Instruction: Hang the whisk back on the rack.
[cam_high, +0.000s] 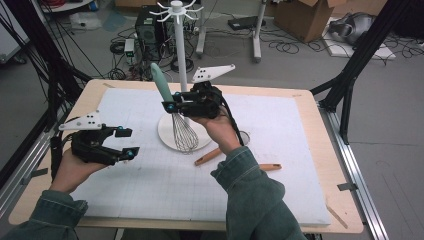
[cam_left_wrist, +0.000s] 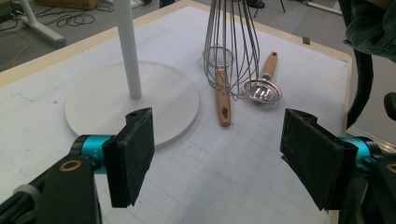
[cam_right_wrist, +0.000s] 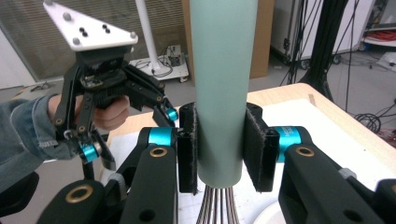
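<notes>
1. Whisk (cam_high: 172, 107): held off the tabletop (cam_high: 280, 150) by the right gripper (cam_high: 176, 103), whose jaws are clamped on the pale green handle just above the wires. The handle leans toward 11 o'clock; the wire head hangs over the white round base (cam_high: 167, 135) of the rack.
2. Rack (cam_high: 179, 45): white pole with hooks at the top, at 12 o'clock from the whisk. Judged step: the whisk is to be hung there.
3. Grip: the pads (cam_right_wrist: 254, 140) sit low on the handle, so the top end is left free. It is best lifted slowly and kept close to upright, so the wires are not swung into the pole.
4. Left gripper (cam_high: 125, 142): jaws wide, nothing held, at 9 o'clock from the base. It is best kept clear.
5. Two wooden-handled strainers (cam_left_wrist: 223, 93) lie on the tabletop at 3 o'clock from the base, under the path; contact is to be avoided.
</notes>
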